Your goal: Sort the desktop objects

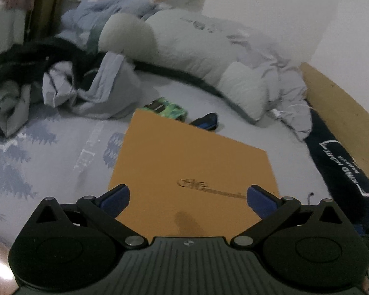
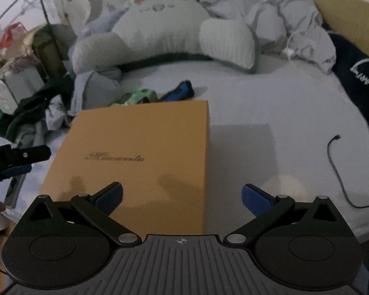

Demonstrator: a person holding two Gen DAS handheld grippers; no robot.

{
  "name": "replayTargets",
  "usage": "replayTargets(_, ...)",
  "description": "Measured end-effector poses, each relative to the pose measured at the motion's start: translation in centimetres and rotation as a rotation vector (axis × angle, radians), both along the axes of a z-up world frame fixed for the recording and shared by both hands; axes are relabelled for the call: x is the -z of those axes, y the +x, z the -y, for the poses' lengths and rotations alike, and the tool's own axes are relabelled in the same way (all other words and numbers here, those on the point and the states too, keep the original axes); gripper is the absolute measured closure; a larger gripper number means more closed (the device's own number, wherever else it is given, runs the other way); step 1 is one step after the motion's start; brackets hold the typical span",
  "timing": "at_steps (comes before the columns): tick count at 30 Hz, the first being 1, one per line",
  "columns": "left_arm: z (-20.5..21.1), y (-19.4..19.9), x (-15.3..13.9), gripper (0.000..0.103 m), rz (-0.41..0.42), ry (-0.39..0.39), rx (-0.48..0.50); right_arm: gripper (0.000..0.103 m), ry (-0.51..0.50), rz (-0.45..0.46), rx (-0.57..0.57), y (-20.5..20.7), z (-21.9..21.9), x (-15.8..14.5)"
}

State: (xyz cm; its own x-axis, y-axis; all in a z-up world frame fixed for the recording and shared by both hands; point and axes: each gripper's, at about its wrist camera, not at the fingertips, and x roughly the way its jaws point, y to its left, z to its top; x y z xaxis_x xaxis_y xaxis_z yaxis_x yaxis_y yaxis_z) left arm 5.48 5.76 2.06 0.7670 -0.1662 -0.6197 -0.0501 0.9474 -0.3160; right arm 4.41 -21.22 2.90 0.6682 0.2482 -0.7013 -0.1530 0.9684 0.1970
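The flat square orange cardboard box (image 2: 137,162) lies closed on the bed (image 2: 270,113), its script logo running left-right. The left hand-held gripper (image 1: 188,196) and right hand-held gripper (image 2: 182,196) hover over its near edge, jaws spread wide, empty. Judged: square up before gripping. The green packet (image 2: 137,95) and blue-black object (image 2: 182,88) lie just behind it.

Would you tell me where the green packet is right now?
In both views the green packet lies on the bed just beyond the orange box, left of the blue-black object.
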Motion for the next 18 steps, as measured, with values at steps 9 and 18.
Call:
replayTargets(9,2.3,-5.2,-2.8,0.000,0.178,0.110,0.077,0.000,-0.030,0.169,-0.038,-6.2,1.6,-3.1)
replayTargets(18,3.8,-9.6,-4.5,0.000,0.342,0.141,0.075,0.000,-0.058,0.358,-0.102,-10.9,3.0,-4.4)
